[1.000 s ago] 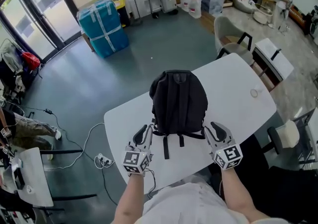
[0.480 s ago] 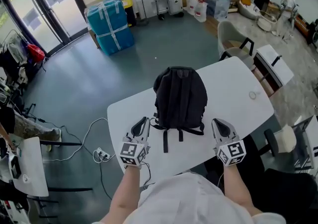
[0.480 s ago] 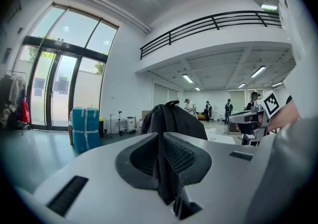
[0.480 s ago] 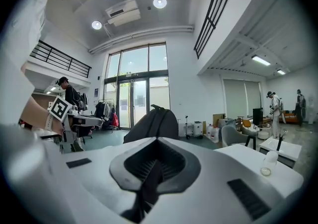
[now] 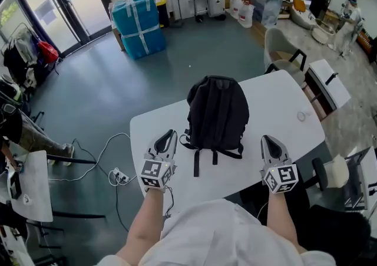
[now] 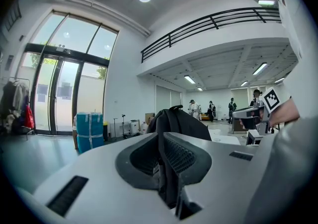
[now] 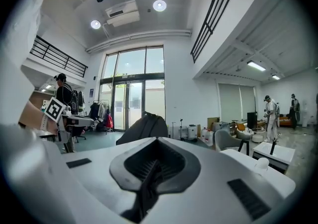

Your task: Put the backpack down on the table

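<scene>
A black backpack (image 5: 217, 111) lies flat on the white table (image 5: 277, 102), its straps trailing toward me. My left gripper (image 5: 166, 136) hovers shut and empty just left of the bag's lower corner, clear of it. My right gripper (image 5: 270, 140) is also shut and empty, a little right of the bag's other lower corner. In the left gripper view the backpack (image 6: 181, 121) rises beyond the closed left gripper (image 6: 161, 136), and in the right gripper view the backpack (image 7: 144, 127) shows beyond the closed right gripper (image 7: 158, 142).
A small clear ring (image 5: 302, 116) lies on the table's right end. Chairs (image 5: 280, 43) and a second white table (image 5: 328, 82) stand at the right. A blue wrapped crate (image 5: 138, 23) stands at the back, and cables (image 5: 112, 170) run over the floor at the left.
Both grippers have pulled back from the backpack's lower corners and lifted slightly. Their jaws stood apart a second ago and are now shut with nothing in them. The backpack lies still.
</scene>
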`<control>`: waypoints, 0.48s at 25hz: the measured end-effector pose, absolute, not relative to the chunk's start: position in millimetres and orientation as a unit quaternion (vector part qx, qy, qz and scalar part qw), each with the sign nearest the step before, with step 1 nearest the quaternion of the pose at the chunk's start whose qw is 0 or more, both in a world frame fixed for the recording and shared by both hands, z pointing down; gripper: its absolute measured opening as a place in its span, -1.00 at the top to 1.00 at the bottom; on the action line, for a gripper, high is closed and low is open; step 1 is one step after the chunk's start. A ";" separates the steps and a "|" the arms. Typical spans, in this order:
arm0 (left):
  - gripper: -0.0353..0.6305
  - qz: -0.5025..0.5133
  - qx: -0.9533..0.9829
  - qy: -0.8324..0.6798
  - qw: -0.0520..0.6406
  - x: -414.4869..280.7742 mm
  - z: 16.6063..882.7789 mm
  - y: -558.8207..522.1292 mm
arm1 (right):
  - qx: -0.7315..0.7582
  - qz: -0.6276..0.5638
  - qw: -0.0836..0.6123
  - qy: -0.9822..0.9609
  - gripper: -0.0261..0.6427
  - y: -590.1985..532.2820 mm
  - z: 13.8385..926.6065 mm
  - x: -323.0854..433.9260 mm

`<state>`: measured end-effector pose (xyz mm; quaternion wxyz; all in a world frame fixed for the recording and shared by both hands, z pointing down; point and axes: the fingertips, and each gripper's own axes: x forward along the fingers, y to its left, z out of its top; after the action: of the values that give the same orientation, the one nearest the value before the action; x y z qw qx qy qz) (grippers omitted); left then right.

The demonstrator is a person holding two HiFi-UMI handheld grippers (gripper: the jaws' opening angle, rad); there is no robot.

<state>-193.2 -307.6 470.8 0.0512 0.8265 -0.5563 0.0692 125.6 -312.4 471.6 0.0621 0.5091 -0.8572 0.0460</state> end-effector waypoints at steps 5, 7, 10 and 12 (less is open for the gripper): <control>0.74 0.069 0.820 -0.566 0.050 -198.1 467.9 -307.8 | 0.515 0.041 0.067 -0.854 0.87 -316.2 469.0 129.8; 0.74 0.069 0.819 -0.567 0.050 -197.4 468.5 -307.9 | 0.516 0.042 0.071 -0.852 0.87 -317.2 470.2 131.3; 0.74 0.068 0.819 -0.568 0.051 -196.6 468.6 -306.9 | 0.517 0.042 0.075 -0.851 0.87 -317.3 470.8 132.5; 0.74 0.067 0.818 -0.568 0.052 -195.9 469.4 -306.5 | 0.518 0.043 0.073 -0.851 0.87 -316.8 470.4 134.1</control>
<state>-195.9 -306.5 469.4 0.0519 0.8184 -0.5683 0.0671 134.1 -316.8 470.4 0.0734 0.5184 -0.8509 0.0427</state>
